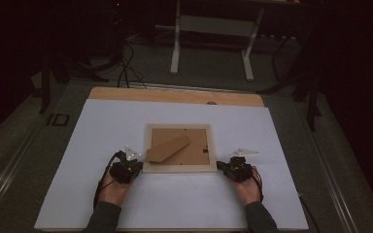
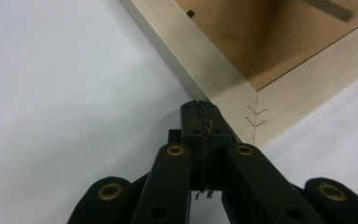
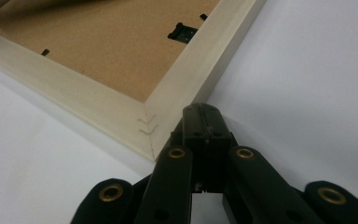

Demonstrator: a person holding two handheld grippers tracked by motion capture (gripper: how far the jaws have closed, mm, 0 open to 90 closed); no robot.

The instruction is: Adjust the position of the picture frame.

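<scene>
The picture frame (image 1: 178, 148) lies face down near the middle of the white worktop (image 1: 102, 131), its brown backing board (image 1: 194, 145) up and its fold-out stand (image 1: 168, 148) slanting across the back. The main risk, as I judge it, is a lopsided push: both tools are shut with nothing between their jaws and can only press on the wood, so if one side bears harder than the other the frame may swivel or skid over the smooth sheet. A tip could also slide off the mitred corner, ride up onto the moulding and scuff it, or tilt the frame. The left tool (image 1: 137, 166) sits at the near left corner; in the left gripper view its closed tip (image 2: 200, 119) touches or all but touches the outer edge just beside the stapled joint (image 2: 255, 116). The right tool (image 1: 222, 166) mirrors it at the near right corner, its closed tip (image 3: 204, 122) against the frame's side by the joint (image 3: 147, 125). Both hands rest low near the worktop's front edge, forearms coming in from the near side, tools angled inward.
</scene>
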